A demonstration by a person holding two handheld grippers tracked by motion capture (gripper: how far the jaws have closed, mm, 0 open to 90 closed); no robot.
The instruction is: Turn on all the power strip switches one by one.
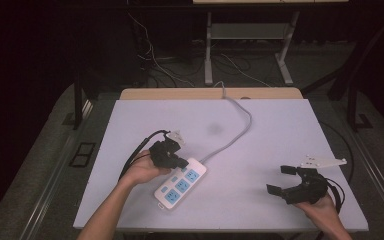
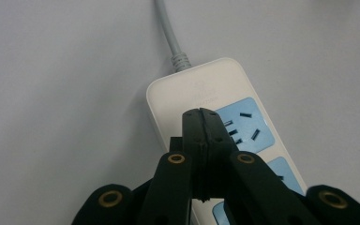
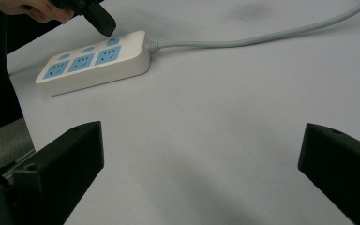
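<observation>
While the left gripper (image 2: 201, 115) presses together over the power strip (image 2: 206, 89), its blue sockets (image 3: 82, 61) show elsewhere.

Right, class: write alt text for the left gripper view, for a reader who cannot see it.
The left tool, its two black jaws pressed shut together, hovers over the cable end of a white power strip with blue sockets. The strip's grey cable runs away across a pale table.

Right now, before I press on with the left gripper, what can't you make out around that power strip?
- Contact: in the left gripper view the shut left gripper covers the spot it points at on the power strip.
- Far cable end: it drops behind the table edge in the high view.
- Embossed marking near the strip's cable end: too faint, left gripper view.
</observation>
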